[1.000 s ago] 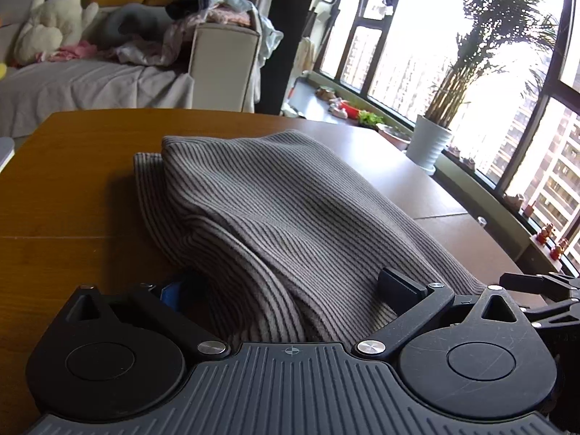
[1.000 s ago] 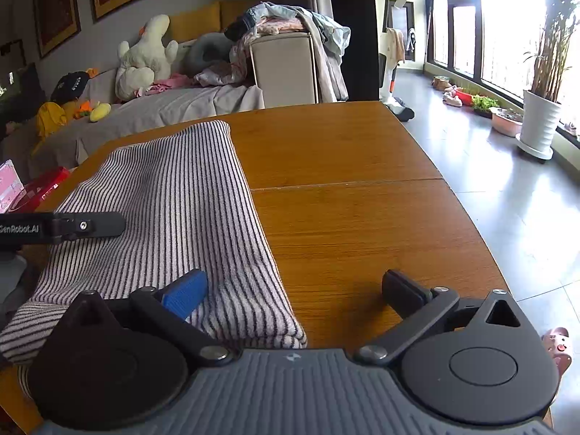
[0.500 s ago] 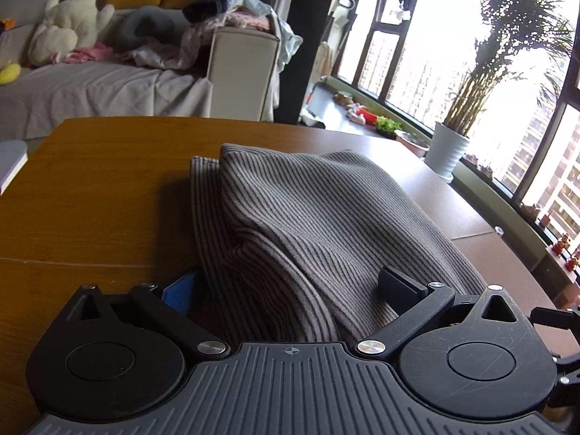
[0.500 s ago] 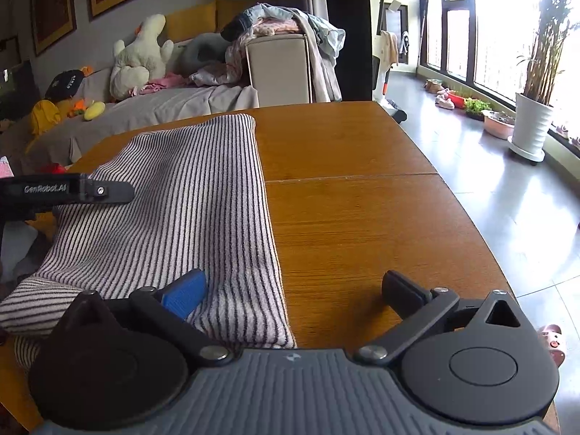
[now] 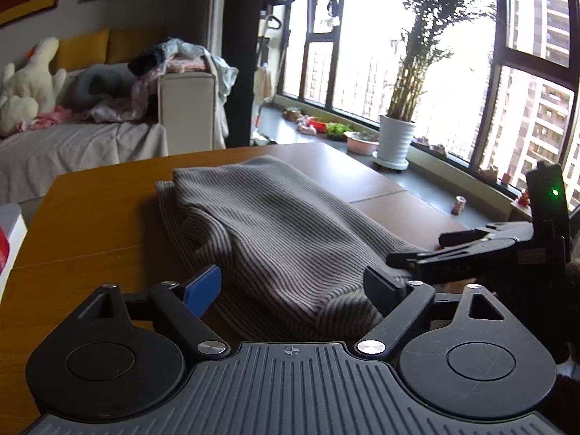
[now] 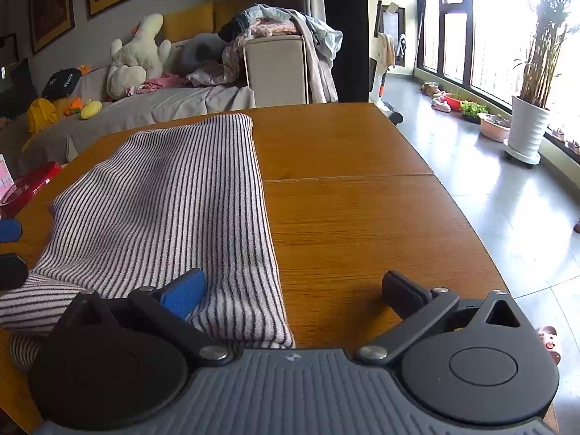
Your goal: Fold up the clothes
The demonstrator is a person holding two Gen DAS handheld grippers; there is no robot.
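A grey-and-dark striped knit garment (image 5: 282,224) lies folded lengthwise on the wooden table (image 5: 90,217). My left gripper (image 5: 293,290) is open and straddles its near, bunched end, with the blue pad (image 5: 203,290) beside the cloth. The right gripper (image 5: 415,250) reaches in from the right at the same end. In the right wrist view the garment (image 6: 163,199) covers the left half of the table (image 6: 362,224). My right gripper (image 6: 295,293) is open, its blue pad (image 6: 185,293) over the cloth's near edge and its black finger over bare wood. The left gripper's fingertips (image 6: 11,250) show at the left edge.
A red packet (image 6: 32,185) lies at the table's far left edge. Behind the table stands a sofa (image 6: 145,105) with a plush toy and a heap of clothes (image 6: 275,25). To the right the table edge drops to a tiled floor with a potted plant (image 6: 525,134).
The left gripper has pulled back and swung right; its blue pad, earlier under the cloth, now shows beside it. The right gripper has come closer to the left one.
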